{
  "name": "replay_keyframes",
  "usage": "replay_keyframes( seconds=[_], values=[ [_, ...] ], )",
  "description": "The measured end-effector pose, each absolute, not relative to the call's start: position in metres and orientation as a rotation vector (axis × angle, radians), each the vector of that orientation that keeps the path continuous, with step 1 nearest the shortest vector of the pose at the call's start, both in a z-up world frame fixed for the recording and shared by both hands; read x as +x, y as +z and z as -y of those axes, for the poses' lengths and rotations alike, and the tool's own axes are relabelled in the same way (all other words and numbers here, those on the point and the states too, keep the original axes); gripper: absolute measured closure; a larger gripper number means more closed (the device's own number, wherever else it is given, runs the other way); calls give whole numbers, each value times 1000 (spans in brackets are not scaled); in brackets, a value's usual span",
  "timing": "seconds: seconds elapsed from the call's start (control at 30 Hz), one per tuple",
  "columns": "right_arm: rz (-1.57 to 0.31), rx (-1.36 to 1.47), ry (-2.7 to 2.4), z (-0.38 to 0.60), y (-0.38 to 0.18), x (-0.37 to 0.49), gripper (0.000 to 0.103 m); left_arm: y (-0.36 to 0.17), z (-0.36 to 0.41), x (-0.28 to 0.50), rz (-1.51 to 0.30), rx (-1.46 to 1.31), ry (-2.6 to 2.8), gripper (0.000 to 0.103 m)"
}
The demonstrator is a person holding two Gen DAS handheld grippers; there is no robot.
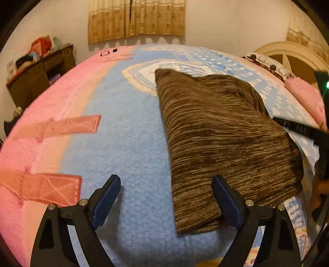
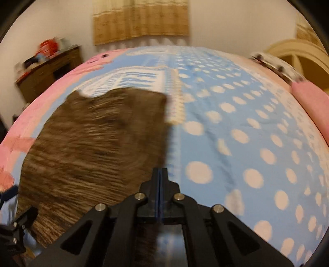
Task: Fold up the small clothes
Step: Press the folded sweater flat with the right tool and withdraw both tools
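A brown striped knit garment [image 1: 222,131] lies folded flat on the blue and pink blanket [image 1: 127,143]. My left gripper [image 1: 166,178] stands open over its near left corner. The right finger [image 1: 226,203] rests on the cloth's near edge and the left finger [image 1: 107,197] is over bare blanket. Neither pad presses on the fabric. In the blurred right wrist view the garment [image 2: 94,147] fills the left half. My right gripper [image 2: 160,170] is shut at the garment's right edge, with no cloth seen between its pads.
A wooden desk [image 1: 39,76] piled with clutter stands beyond the bed's far left. Curtains [image 1: 135,18] hang on the back wall. Pillows [image 1: 304,92] and a cream headboard [image 1: 292,53] lie at the far right. Dotted blue blanket [image 2: 246,133] spreads right of the garment.
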State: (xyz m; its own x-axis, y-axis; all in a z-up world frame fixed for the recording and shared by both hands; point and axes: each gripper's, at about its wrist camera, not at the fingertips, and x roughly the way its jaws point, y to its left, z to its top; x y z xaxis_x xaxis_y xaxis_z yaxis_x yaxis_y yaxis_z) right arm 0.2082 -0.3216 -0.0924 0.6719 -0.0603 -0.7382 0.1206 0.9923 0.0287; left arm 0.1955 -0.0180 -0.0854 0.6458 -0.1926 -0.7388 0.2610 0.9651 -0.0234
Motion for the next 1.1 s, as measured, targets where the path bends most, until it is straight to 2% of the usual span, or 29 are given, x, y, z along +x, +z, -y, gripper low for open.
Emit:
replay_keyframes(
  seconds=[0.2,0.23,0.3,0.5,0.57,0.6,0.63,0.67,0.77,0.8,0.83,0.87,1.03,1.1],
  values=[
    [-685,93,-55,310,-45,220,91,-59,35,200,-723,177,-244,12],
    [-681,78,-37,305,-42,231,87,-58,38,204,-720,185,-238,12],
    [-697,56,-25,295,-42,253,81,-60,44,214,-728,190,-228,12],
    [-839,79,-39,298,-82,310,79,-78,58,238,-793,203,-211,12],
    [-829,119,-69,307,-86,308,71,-83,59,243,-816,191,-212,12],
    [-830,160,-76,313,-87,306,62,-86,58,245,-827,180,-214,12],
    [-837,195,-92,322,-90,306,45,-87,59,247,-836,171,-216,12],
    [-842,220,-105,328,-90,306,41,-88,59,246,-839,166,-216,12],
    [-843,342,-90,346,-95,299,42,-89,60,246,-837,173,-215,12],
    [-840,351,-97,349,-94,295,48,-89,60,245,-834,174,-213,12],
    [-833,340,-105,348,-92,289,59,-90,61,245,-830,176,-212,12],
    [-836,325,-110,347,-90,286,62,-90,62,244,-825,179,-209,12],
    [-852,303,-108,346,-90,253,62,-93,64,243,-805,190,-206,11],
    [-861,311,-90,349,-95,241,56,-94,61,243,-805,177,-212,10]
  ],
)
